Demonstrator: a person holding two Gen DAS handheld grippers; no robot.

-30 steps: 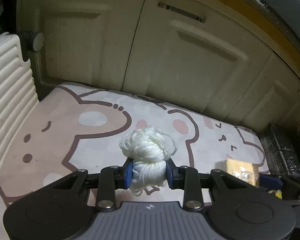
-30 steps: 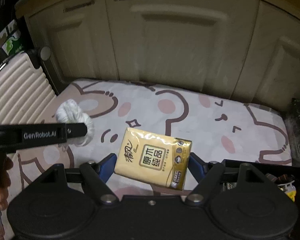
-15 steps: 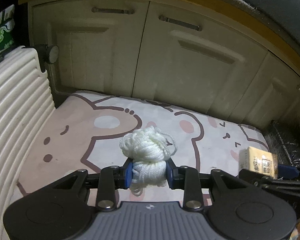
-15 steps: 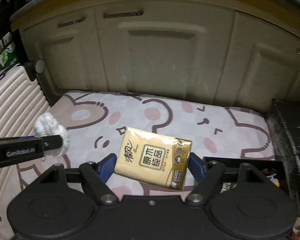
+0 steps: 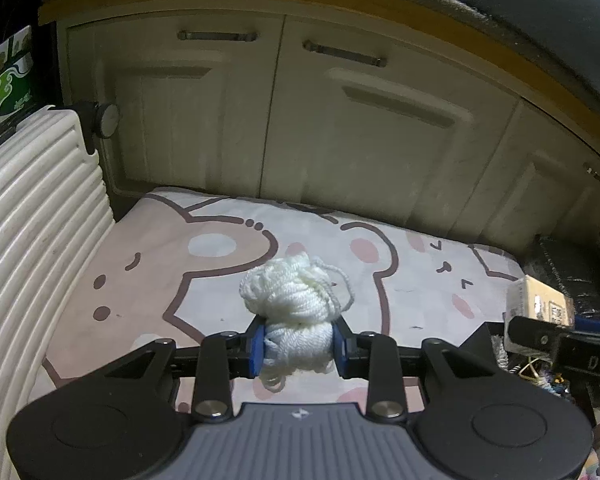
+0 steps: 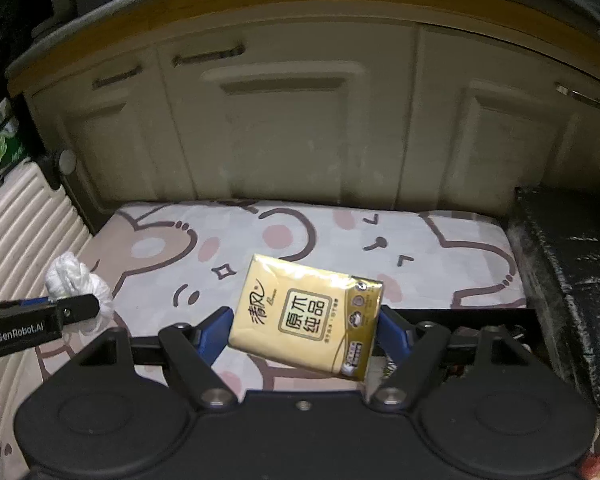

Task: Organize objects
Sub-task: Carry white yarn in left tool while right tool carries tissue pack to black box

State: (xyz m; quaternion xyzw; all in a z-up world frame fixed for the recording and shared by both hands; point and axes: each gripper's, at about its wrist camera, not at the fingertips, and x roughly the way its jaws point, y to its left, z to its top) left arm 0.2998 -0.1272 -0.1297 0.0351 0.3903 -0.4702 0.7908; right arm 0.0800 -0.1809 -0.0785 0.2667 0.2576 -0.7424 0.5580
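Note:
My left gripper (image 5: 299, 346) is shut on a ball of white yarn (image 5: 296, 300) and holds it above the cartoon-bear mat (image 5: 180, 264). My right gripper (image 6: 304, 330) is shut on a yellow tissue pack (image 6: 306, 314) and holds it above the same mat (image 6: 340, 236). In the right wrist view the left gripper (image 6: 32, 320) with the yarn (image 6: 74, 280) shows at the left. In the left wrist view the right gripper (image 5: 560, 340) with the tissue pack (image 5: 538, 300) shows at the right.
Cream cabinet doors (image 5: 340, 128) stand behind the mat. A ribbed cream suitcase (image 5: 28, 248) stands at the left. A black box (image 6: 572, 264) stands at the right, with a dark bin of small items (image 6: 480, 320) in front of it.
Both grippers have risen and pulled back from the mat with their loads. The cabinet top and more of the doors have come into view.

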